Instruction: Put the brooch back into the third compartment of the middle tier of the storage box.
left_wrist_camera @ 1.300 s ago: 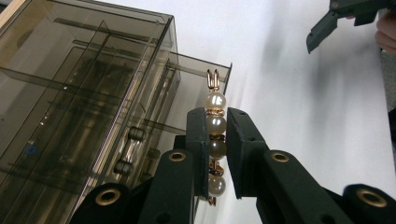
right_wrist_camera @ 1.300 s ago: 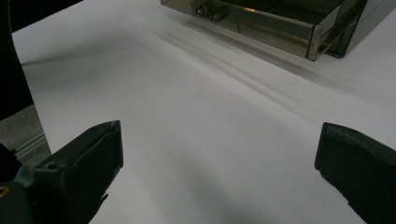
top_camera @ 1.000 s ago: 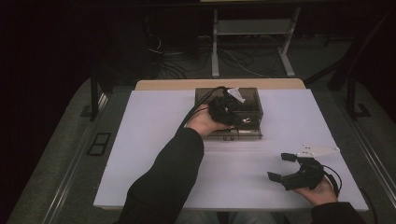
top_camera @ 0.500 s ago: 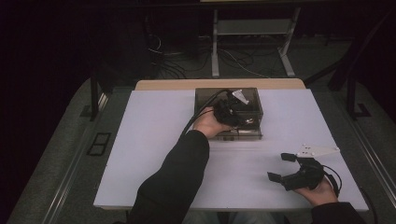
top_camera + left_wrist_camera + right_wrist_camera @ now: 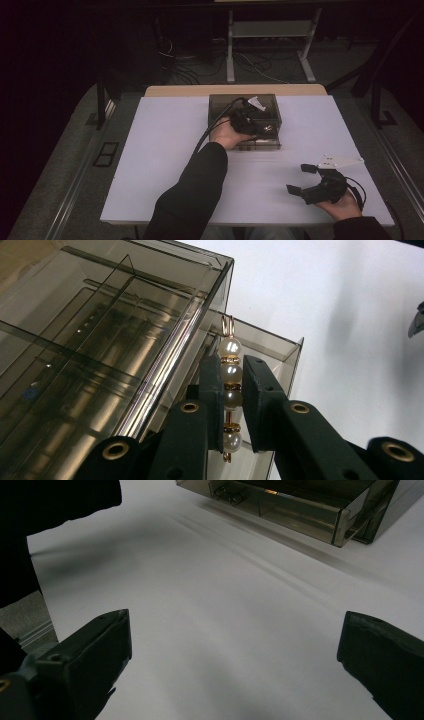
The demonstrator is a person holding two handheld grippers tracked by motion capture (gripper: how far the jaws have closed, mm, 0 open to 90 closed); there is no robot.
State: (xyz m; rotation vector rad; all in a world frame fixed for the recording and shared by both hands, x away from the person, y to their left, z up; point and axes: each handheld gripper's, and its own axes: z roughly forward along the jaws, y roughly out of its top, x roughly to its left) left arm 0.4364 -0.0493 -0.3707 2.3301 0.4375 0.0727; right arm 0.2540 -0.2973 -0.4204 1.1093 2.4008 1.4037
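We see the left gripper (image 5: 231, 405) pinching a pearl pin (image 5: 230, 390) over the box (image 5: 220, 107), seemingly its drawer, the right gripper (image 5: 301, 179) spread wide near the table's (image 5: 160, 145) front right corner.

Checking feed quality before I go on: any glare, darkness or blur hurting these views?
High view: surroundings nearly black, white table evenly lit. Left gripper view: bright streaks on the smoky transparent plastic box, pearl-and-gold bead strand sharp. Right gripper view: black jaws soft, close to the lens.

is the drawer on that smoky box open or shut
Open. In the left gripper view the drawer juts out past the box front, under the pearl piece held in the left gripper.
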